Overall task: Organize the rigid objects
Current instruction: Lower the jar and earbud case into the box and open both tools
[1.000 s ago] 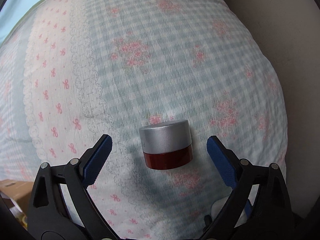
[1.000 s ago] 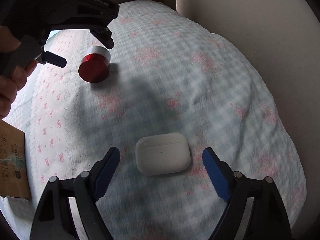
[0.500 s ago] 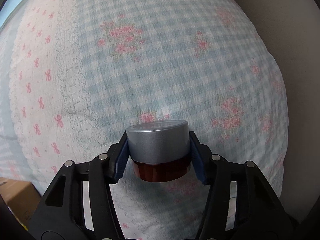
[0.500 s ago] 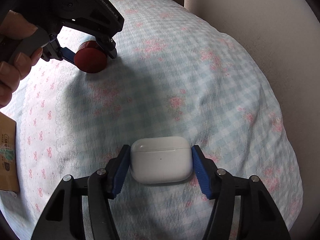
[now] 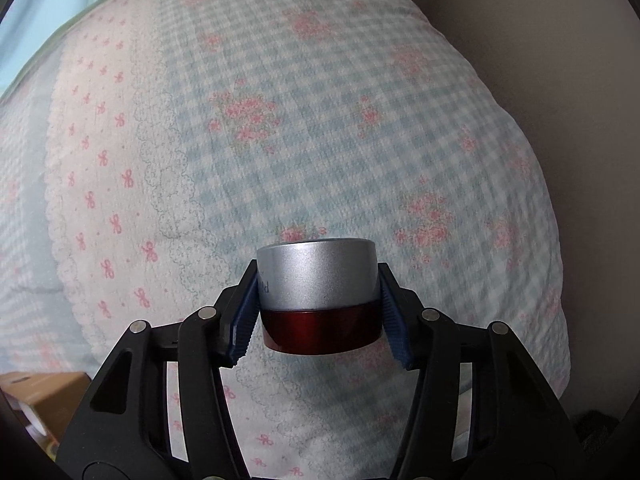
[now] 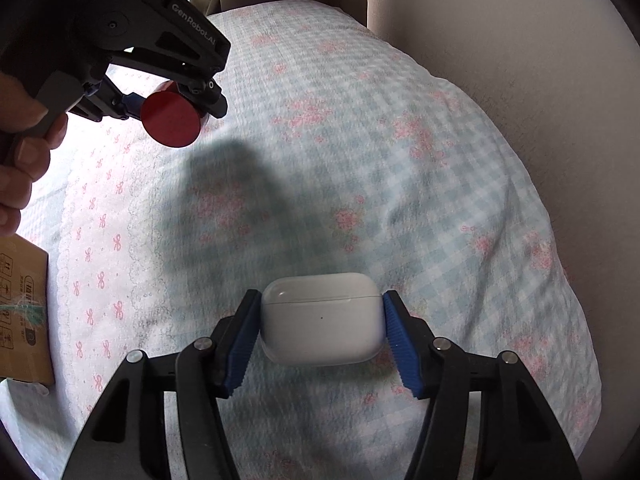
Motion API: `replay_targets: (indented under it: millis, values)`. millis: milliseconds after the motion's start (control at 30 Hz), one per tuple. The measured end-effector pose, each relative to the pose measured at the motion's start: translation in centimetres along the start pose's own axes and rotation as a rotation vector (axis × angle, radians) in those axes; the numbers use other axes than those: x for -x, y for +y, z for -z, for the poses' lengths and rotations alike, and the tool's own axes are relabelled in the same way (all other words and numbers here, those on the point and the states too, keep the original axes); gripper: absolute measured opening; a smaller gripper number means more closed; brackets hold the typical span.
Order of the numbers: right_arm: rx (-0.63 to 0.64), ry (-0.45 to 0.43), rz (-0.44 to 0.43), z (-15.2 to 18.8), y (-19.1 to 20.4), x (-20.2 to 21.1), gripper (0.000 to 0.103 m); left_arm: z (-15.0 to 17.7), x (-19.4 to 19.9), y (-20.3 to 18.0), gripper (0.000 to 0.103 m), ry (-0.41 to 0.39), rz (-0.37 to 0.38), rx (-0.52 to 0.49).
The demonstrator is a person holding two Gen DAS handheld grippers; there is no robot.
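Already both claws are clamped: the left claw point(image 5: 318, 312) holds the jar point(image 5: 318, 300) between its pads, the right claw point(image 6: 320, 334) the case point(image 6: 320, 318). Smooth sides could slip; either would drop onto the bed point(image 6: 400, 160) below.

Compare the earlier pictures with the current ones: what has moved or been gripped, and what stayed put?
Both grippers closed. The left gripper clamped the red jar with the silver lid and lifted it off the bedspread. The right gripper closed on the white earbuds case. The cardboard box stayed at the bed's edge.
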State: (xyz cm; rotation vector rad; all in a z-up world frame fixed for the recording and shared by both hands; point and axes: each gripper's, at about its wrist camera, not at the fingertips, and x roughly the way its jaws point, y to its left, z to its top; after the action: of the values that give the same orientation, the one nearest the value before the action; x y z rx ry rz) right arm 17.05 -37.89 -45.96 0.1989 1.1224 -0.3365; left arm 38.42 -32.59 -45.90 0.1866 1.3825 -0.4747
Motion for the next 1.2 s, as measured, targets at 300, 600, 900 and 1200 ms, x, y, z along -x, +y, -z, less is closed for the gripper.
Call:
replay_targets:
  millis: [300, 600, 900, 1200]
  values:
    - [0.039, -0.076, -0.001, -1.2, 0.5, 6.2, 0.056, 1.4, 10.4, 1.9, 0.051, -0.131, 0.052, 0.06]
    - [0.161, -0.191, -0.055, -4.7, 3.3, 15.5, 0.056, 6.8, 22.7, 8.0, 0.051, -0.274, 0.046, 0.17]
    - [0.252, -0.238, -0.189, -7.3, 11.4, 23.0, 0.056, 15.8, 30.3, 18.0, 0.051, -0.328, -0.006, 0.278]
    - [0.252, -0.185, -0.306, -5.3, 23.2, 25.6, 0.056, 24.7, 32.7, 28.6, 0.051, -0.298, -0.038, 0.309]
